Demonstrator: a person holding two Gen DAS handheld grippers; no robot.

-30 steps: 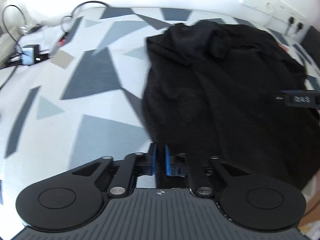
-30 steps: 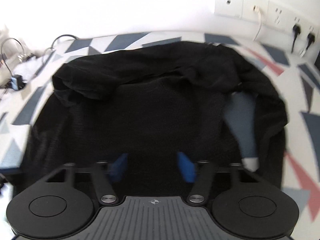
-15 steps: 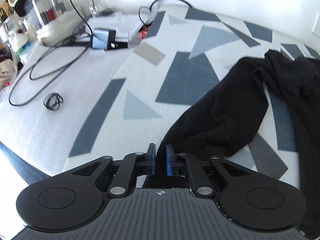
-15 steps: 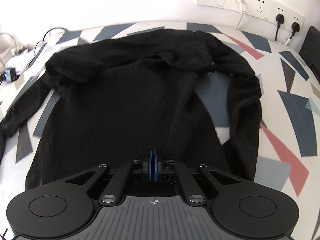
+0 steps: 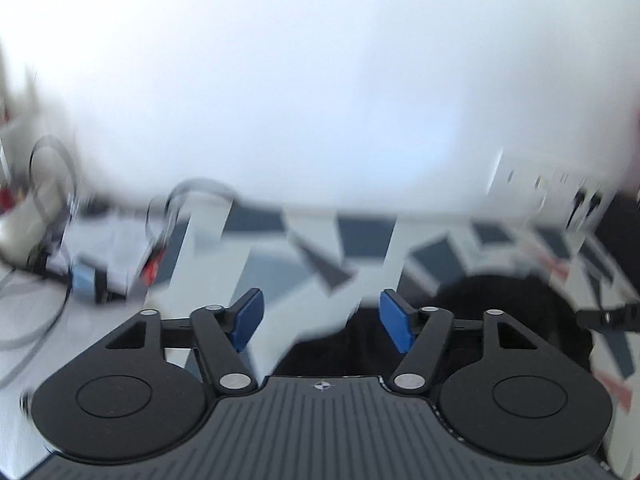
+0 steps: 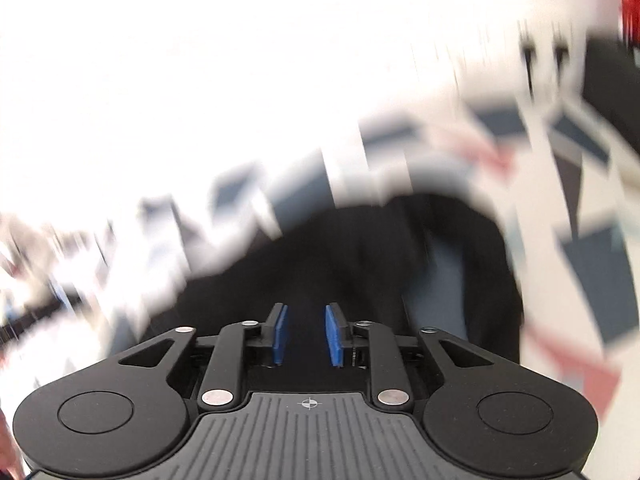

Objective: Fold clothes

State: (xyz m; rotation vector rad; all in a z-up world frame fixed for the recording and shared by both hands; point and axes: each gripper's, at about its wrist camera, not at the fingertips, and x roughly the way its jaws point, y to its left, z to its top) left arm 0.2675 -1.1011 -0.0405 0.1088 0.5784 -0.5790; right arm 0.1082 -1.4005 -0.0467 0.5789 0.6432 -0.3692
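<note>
The left gripper [image 5: 321, 320] is opening wide, with nothing between its blue pads. The right gripper [image 6: 306, 334] is opening a little too (nothing is pinched there). The black top [image 6: 360, 256] lies on the patterned sheet [image 6: 592, 248], below both grippers.

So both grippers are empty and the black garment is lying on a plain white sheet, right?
Not plain white: the right wrist view shows the black garment on a white sheet patterned with blue-grey and red shapes. Both grippers, left and right, are empty, jaws opening.
</note>
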